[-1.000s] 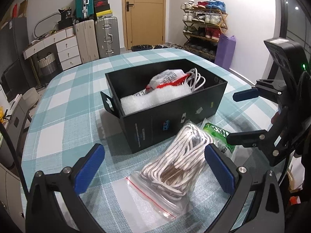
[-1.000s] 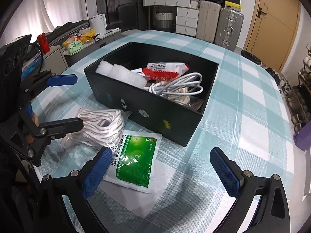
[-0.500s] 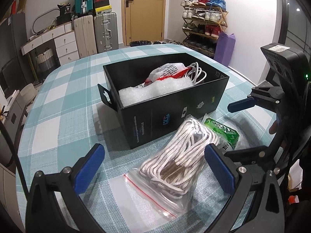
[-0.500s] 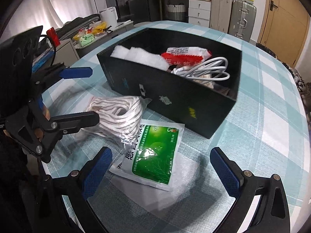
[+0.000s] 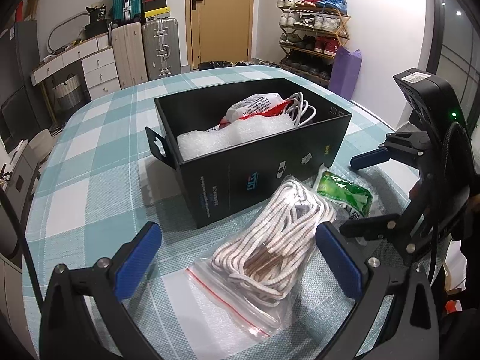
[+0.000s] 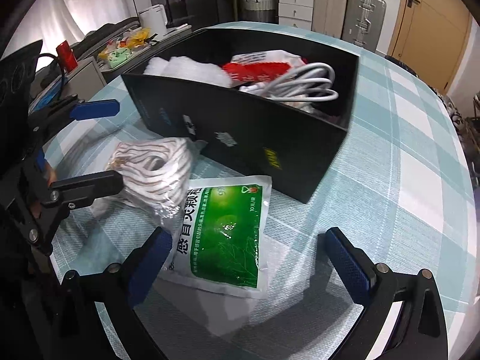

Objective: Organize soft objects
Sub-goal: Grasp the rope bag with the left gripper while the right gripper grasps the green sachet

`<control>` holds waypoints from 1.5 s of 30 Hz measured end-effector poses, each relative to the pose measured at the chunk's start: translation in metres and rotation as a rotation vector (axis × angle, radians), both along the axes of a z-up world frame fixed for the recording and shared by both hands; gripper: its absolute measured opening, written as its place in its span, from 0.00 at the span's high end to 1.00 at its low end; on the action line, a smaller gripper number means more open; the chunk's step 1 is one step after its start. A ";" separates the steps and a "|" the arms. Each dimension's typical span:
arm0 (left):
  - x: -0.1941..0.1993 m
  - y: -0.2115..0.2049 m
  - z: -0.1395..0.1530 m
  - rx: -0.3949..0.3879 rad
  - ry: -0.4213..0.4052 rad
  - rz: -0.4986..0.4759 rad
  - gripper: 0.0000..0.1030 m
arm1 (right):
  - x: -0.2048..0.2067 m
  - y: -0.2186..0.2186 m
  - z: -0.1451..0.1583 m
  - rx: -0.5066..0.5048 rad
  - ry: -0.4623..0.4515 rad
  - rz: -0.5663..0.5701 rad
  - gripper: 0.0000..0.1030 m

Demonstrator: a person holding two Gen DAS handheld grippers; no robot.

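A black box (image 5: pixel 270 168) (image 6: pixel 270 138) stands on the checked table and holds white foam, a red-and-white packet and a white cable. A zip bag of white cord (image 5: pixel 270 240) (image 6: pixel 153 171) lies in front of the box. A green sachet (image 5: pixel 345 192) (image 6: pixel 225 225) lies beside the bag, partly under it. My left gripper (image 5: pixel 240 255) is open, low over the table, its fingers either side of the cord bag. My right gripper (image 6: pixel 249 258) is open, its fingers either side of the green sachet. Each gripper shows in the other's view.
The round table with a teal checked cloth (image 5: pixel 99 162) reaches far beyond the box. Suitcases (image 5: pixel 159 48), a drawer unit, a door and a shoe rack (image 5: pixel 312 36) stand behind. A cluttered desk (image 6: pixel 120 48) lies past the table's far side in the right wrist view.
Both grippers have come lower and closer to the table. The cord bag now sits between the left fingers and the green sachet between the right fingers. Both stayed open.
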State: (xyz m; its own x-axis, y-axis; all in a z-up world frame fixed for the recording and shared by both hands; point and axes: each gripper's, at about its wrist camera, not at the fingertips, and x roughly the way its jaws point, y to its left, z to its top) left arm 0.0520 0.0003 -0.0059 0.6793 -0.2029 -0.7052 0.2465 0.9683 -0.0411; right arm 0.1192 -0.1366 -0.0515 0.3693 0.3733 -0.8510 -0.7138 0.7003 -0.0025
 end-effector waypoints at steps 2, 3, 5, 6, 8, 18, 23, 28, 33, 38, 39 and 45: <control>0.000 0.000 -0.001 0.003 0.002 -0.001 0.00 | 0.002 -0.003 0.000 -0.003 -0.001 -0.007 0.01; 0.000 -0.002 -0.001 0.006 0.002 0.000 0.00 | 0.003 -0.005 0.001 -0.005 -0.002 -0.011 0.01; -0.001 -0.002 -0.002 0.010 0.002 -0.003 0.00 | 0.004 -0.007 0.002 -0.008 0.000 -0.021 0.01; -0.001 -0.003 -0.002 0.013 0.002 -0.005 0.00 | 0.005 -0.010 0.002 -0.008 -0.002 -0.024 0.01; -0.002 -0.004 -0.002 0.018 0.002 -0.010 0.00 | 0.007 -0.017 0.003 -0.005 -0.004 -0.038 0.01; -0.006 -0.017 -0.003 0.051 0.004 -0.055 0.00 | 0.010 -0.029 0.005 0.001 -0.006 -0.047 0.05; -0.006 -0.022 -0.004 0.041 0.034 -0.102 0.00 | 0.004 -0.033 0.005 -0.017 -0.002 -0.018 0.06; -0.004 -0.033 -0.009 0.097 0.055 -0.114 0.01 | 0.002 -0.039 0.004 -0.020 0.002 -0.007 0.07; -0.002 -0.039 -0.013 0.128 0.063 -0.105 0.02 | 0.000 -0.039 0.005 -0.009 0.000 0.006 0.17; -0.003 -0.039 -0.015 0.139 0.063 -0.102 0.16 | -0.002 -0.038 0.006 -0.009 -0.013 0.007 0.27; -0.003 -0.038 -0.015 0.141 0.060 -0.101 0.19 | -0.002 -0.038 0.007 -0.009 -0.014 0.009 0.29; -0.007 -0.040 -0.014 0.139 0.045 -0.129 0.34 | -0.004 -0.037 0.008 0.002 -0.017 0.026 0.37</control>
State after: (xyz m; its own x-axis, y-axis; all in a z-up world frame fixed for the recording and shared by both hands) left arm 0.0446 -0.0398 -0.0195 0.6215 -0.1843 -0.7614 0.3696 0.9260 0.0776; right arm 0.1150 -0.1731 -0.0432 0.3740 0.3841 -0.8441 -0.7313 0.6819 -0.0138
